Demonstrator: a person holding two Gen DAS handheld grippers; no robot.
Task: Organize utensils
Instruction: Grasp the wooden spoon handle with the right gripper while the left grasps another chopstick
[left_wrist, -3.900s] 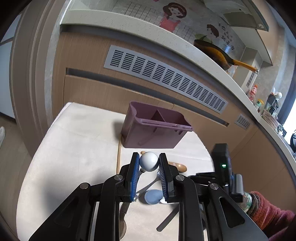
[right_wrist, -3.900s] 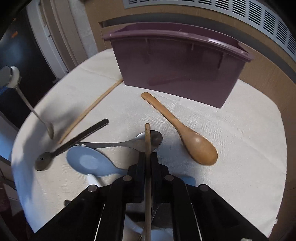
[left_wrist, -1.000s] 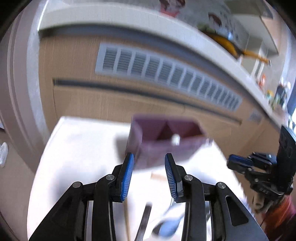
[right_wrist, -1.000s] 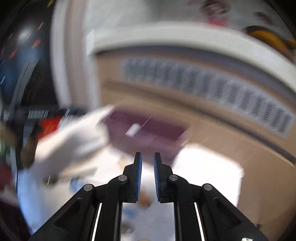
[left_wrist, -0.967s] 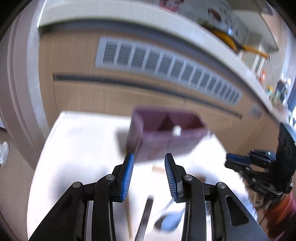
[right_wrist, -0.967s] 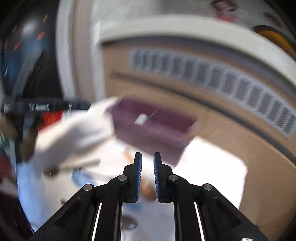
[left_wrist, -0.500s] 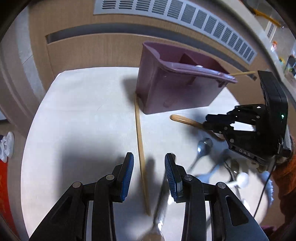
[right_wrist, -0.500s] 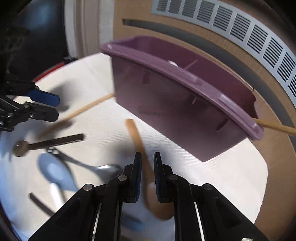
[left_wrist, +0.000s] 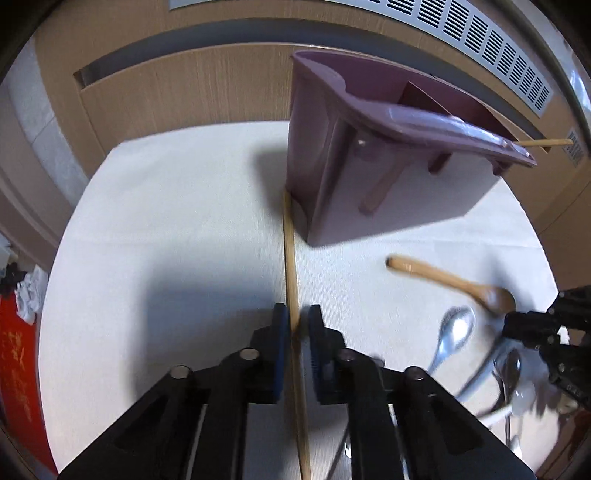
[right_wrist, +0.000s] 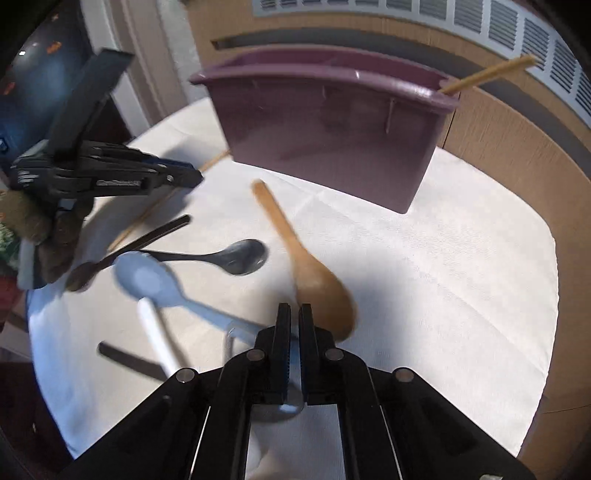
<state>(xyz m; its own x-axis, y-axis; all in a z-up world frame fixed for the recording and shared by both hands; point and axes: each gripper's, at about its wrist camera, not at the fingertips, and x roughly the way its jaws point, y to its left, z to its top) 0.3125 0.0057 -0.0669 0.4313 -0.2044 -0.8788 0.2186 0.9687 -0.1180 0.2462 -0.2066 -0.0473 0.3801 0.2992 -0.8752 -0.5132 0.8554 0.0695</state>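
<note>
Wooden chopstick (left_wrist: 291, 266) lies on the table (left_wrist: 177, 229) by the purple caddy (left_wrist: 369, 173), between your left gripper (left_wrist: 295, 325) pads, nearly closed. Your right gripper (right_wrist: 294, 325) looks barely open, contents unclear.

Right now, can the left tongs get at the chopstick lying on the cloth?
Probably yes: the left tongs already straddle the chopstick, and nothing lies over it there. Its far end reaches the purple caddy.

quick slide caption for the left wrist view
Left gripper closing around a wooden chopstick lying on the white cloth beside the purple utensil caddy.
</note>
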